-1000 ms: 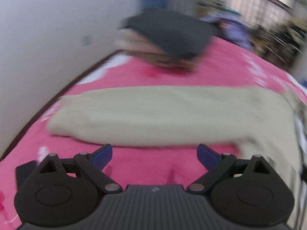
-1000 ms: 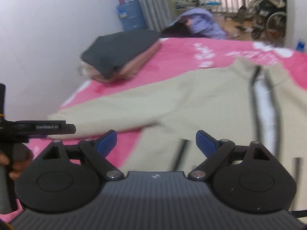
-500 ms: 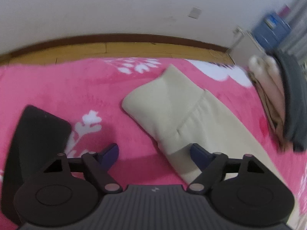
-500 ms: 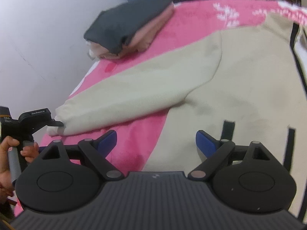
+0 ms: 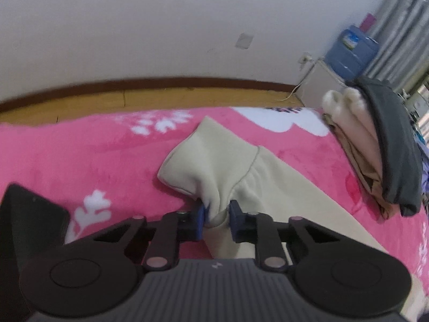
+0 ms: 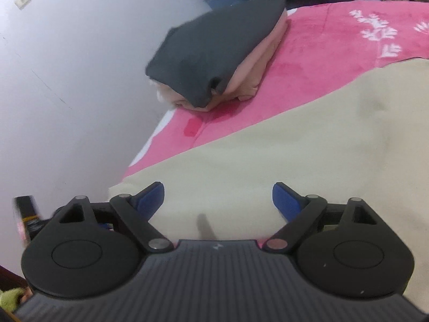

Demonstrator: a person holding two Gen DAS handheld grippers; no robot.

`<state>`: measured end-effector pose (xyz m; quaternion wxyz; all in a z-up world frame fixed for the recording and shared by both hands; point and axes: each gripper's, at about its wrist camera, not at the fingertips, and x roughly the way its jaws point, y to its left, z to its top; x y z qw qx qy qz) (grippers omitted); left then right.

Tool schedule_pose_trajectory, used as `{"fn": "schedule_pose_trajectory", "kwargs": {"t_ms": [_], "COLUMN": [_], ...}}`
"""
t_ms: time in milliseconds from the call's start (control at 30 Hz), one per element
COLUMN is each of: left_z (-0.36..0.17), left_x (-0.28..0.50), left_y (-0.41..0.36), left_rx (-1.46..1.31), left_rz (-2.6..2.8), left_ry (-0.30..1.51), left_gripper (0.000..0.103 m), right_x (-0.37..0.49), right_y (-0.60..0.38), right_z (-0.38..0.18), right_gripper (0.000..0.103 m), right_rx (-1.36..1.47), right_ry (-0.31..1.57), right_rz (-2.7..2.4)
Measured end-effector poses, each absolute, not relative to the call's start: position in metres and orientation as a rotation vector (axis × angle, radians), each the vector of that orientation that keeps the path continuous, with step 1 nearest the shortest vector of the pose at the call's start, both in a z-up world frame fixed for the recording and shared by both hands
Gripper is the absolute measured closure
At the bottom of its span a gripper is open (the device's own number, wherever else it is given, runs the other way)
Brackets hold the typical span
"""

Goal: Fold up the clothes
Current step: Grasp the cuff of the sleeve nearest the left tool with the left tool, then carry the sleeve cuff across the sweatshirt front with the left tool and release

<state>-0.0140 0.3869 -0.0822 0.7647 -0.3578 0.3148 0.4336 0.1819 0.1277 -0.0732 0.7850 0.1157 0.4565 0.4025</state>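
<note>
Our left gripper (image 5: 216, 214) pinches the cuff of the cream fleece sleeve (image 5: 214, 166) just ahead, our right gripper (image 6: 218, 197) gapes wide above the garment's body, and the thin bite could slip when lifted.

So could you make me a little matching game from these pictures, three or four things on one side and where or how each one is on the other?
Things:
1. left gripper
2. right gripper
3. dark grey garment
4. pink blanket

States:
A. on top of the folded pile
B. shut on the cream sleeve cuff
C. spread under everything
D. open above the cream cloth

Pairs: 1-B, 2-D, 3-A, 4-C
</note>
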Motion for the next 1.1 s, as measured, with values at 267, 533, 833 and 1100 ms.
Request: {"fn": "schedule_pose_trajectory", "kwargs": {"t_ms": [267,533,833,1100], "left_z": [-0.043,0.031,0.056,-0.042], "left_x": [-0.003,0.019,0.045,0.039], "left_y": [0.358,0.289,0.134,-0.015], "left_rx": [-0.522,-0.333,-0.059,0.294], "left_rz": [0.830,0.446,-0.177,-0.551], "left_ry": [0.572,0.309,0.212,0.431], "left_gripper": [0.087,0.087,0.087,0.086], "right_x": [0.192,0.212,0.218,0.111], "right_y": [0.171,0.136,-0.066,-0.270], "right_z": [-0.122,-0.107,-0.028,-0.050], "right_gripper": [0.056,0.062,0.061,0.052], "right_rx": [-0.097,0.075,0.247,0.721], "right_ry": [0.949,1.058,1.181,1.114], "right_rz": [0.793,0.789,0.569,0.138]}}
